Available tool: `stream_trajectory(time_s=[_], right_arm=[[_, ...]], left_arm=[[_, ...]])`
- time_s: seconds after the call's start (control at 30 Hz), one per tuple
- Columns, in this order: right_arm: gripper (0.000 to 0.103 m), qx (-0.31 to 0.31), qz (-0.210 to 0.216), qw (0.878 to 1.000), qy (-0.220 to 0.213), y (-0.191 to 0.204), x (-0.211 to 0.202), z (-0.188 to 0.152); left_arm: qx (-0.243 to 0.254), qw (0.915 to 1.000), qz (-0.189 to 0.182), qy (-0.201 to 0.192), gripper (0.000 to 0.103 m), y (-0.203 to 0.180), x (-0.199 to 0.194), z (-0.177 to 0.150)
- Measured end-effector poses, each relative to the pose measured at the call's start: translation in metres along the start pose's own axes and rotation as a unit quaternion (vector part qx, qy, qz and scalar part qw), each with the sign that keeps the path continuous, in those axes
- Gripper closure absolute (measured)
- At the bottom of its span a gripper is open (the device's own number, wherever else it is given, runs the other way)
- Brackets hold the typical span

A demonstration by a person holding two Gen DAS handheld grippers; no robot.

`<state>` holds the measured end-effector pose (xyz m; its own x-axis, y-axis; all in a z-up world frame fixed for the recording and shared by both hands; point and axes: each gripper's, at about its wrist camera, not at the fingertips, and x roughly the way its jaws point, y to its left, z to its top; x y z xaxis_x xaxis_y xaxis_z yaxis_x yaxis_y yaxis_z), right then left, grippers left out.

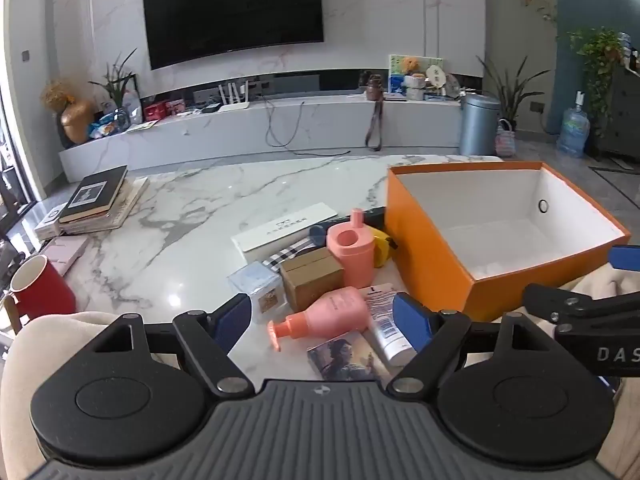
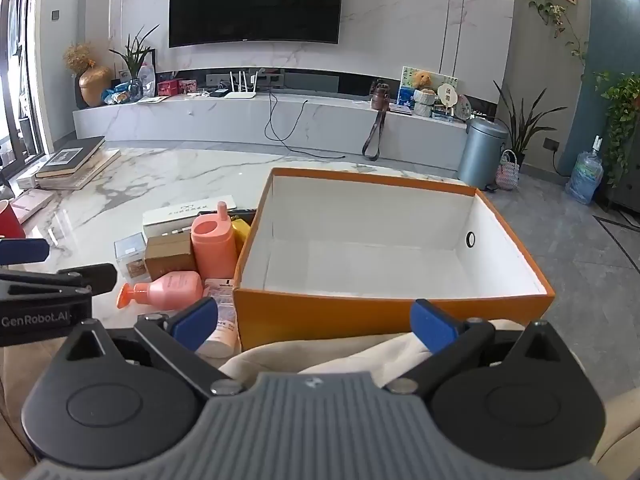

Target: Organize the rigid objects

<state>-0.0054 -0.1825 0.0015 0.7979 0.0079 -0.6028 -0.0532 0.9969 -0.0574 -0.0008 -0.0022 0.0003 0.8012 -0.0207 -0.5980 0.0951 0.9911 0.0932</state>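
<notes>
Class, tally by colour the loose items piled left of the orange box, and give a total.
Pink: 2, cup, pump bottle
White: 2, long box, tube
Brown: 1, carton
Clear: 1, cube
Yellow: 1, partly hidden
Printed: 1, card
Total: 8, others may be hidden

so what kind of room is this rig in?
Most likely a home living room: a wall-mounted TV above a long marble media console with a router on it, and potted plants by the wall.

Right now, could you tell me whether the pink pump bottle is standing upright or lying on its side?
Lying on its side: the pink pump bottle rests flat on the marble table, pump pointing away from the orange box.
</notes>
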Motion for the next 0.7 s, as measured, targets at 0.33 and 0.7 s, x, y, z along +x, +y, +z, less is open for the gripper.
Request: stream_trajectory(time_s=[0.33, 0.7], right_arm=[[0.002, 0.002, -0.016, 1.0, -0.007, 0.0006, 0.0004, 0.0004], [0.002, 0.024, -0.008, 1.0, -0.008, -0.006, -0.0032, -0.002]], left_arm=[[-0.001, 0.9999, -0.01, 0.005, 0.013, 0.0011, -0.0012, -0.0009], [-0.004, 1.0, -0.005, 0.002, 0.013, -0.0018, -0.0036, 0.0001]])
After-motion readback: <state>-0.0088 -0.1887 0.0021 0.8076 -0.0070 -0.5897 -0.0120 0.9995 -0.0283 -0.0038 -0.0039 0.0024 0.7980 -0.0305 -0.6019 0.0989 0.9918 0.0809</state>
